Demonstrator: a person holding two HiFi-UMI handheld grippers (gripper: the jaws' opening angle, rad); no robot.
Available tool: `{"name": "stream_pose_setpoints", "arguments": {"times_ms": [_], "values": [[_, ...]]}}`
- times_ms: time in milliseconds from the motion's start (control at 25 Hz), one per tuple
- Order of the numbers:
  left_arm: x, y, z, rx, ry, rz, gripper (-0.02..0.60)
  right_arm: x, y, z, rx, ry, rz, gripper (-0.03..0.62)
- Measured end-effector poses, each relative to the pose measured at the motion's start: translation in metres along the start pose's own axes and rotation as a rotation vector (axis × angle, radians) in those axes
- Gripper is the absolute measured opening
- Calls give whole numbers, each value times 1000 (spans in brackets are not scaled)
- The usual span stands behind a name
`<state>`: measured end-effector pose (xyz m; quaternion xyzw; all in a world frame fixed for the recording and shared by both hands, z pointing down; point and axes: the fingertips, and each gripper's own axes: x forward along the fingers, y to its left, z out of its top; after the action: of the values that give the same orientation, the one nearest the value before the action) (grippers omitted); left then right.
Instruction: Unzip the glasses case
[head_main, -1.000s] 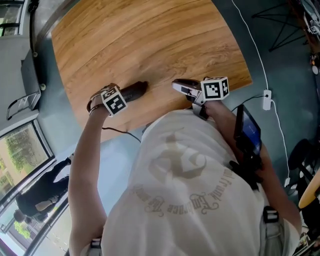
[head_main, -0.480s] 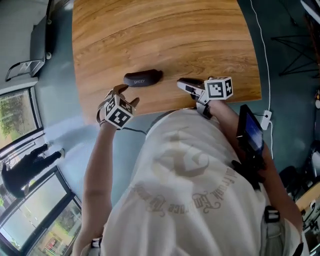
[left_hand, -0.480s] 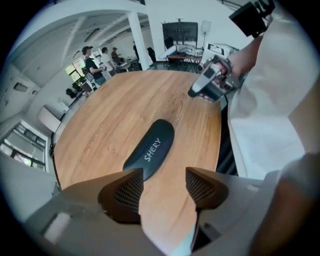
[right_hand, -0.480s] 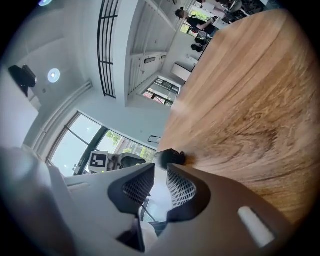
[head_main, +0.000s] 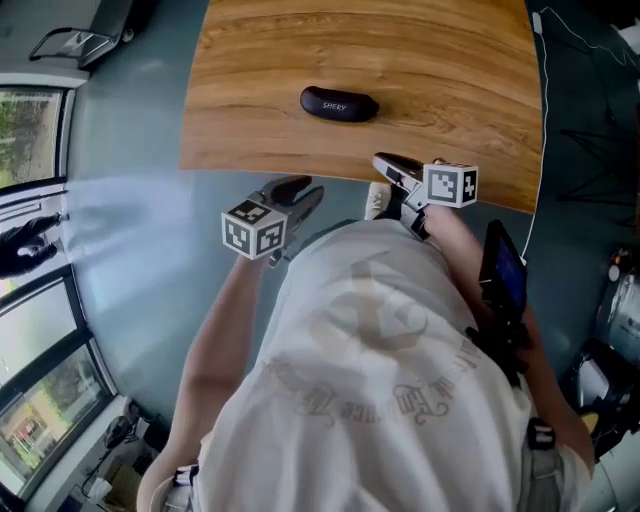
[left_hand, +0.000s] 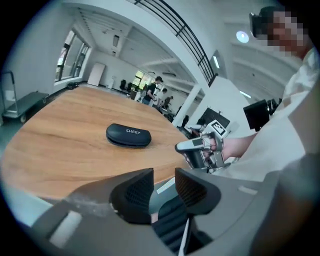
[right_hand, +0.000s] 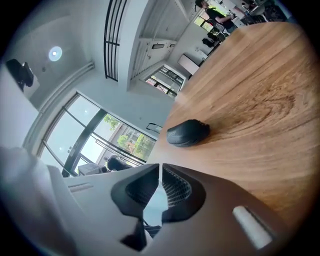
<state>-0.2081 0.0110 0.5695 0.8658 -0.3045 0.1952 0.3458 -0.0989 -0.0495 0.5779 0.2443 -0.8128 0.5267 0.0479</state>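
The black glasses case (head_main: 340, 103) lies shut on the wooden table (head_main: 450, 60), alone and untouched; it also shows in the left gripper view (left_hand: 128, 135) and the right gripper view (right_hand: 187, 133). My left gripper (head_main: 303, 192) hangs off the table's near edge, close to my body. Its jaws (left_hand: 164, 175) have just been closing, but a gap still shows and nothing is between them. My right gripper (head_main: 385, 163) hovers over the near edge, right of the case, also seen from the left (left_hand: 192, 147). Its jaws (right_hand: 160, 167) meet at the tips, holding nothing.
Grey floor surrounds the table. Windows run along the left, with a person (head_main: 20, 245) standing by them. A dark screen device (head_main: 503, 265) sits by my right forearm. A white cable (head_main: 560, 20) trails on the floor at the right.
My left gripper has drawn back from the case, off the table edge toward my body, rolling over and narrowing its jaws. The case stays on the table. The right gripper has shifted slightly.
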Motion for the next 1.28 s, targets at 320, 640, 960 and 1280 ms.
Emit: {"name": "stream_pose_setpoints", "arguments": {"times_ms": [320,640,960,1280], "values": [[-52,-17,-45,-34,-137,43,6,1,55,-62,-139,33,5,25],[-75,-41,-55,-56,-231,-17,2,-16,89,-110,-288,37,-34,14],[-99,-52,-84,-19,-237,-20,2,-13,105,-145,-358,55,-57,9],[-80,-60,-93,-15,-237,0,2,-36,104,-159,-370,82,-58,9]]}}
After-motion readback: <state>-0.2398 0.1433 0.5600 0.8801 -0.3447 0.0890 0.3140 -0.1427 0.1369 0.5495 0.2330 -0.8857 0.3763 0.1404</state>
